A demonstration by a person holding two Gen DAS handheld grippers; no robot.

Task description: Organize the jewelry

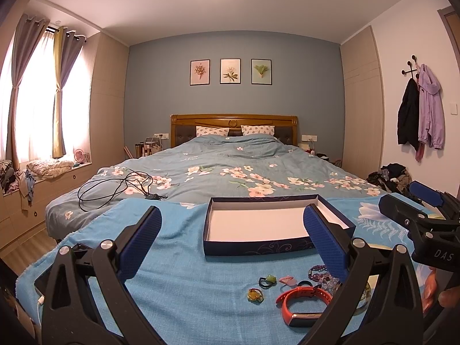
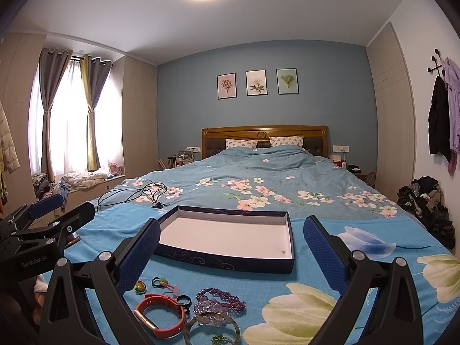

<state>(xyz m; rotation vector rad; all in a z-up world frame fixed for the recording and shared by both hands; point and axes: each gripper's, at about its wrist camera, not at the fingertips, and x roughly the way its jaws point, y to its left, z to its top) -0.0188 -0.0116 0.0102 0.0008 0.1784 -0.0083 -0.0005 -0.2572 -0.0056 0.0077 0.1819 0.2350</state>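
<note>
The jewelry lies loose on the blue towel [image 2: 258,290] at the foot of the bed: an orange wristband [image 2: 161,314], a purple beaded bracelet [image 2: 221,296], a clear bangle [image 2: 211,329], a black ring [image 2: 184,300] and several small hair ties [image 2: 159,281], all clustered close together. Just beyond them sits the open navy box [image 2: 230,261], white-lined and nearly bare; 1 tiny speck shows near its right corner, too small to identify.

Judgement: the task stands at its opening step, with no piece yet lifted. The next move calls for lowering 1 tool onto a single item, the wristband being nearest, and closing on it without dragging the neighbours, then carrying it over the box rim.

The left gripper [image 1: 233,244] hovers above the towel, pointing toward the box, its jaws spread wide and holding nothing. The right gripper [image 2: 231,253] hovers alongside, level with it, likewise spread wide and unloaded. A black cable [image 1: 120,187] lies on the duvet, well apart.
</note>
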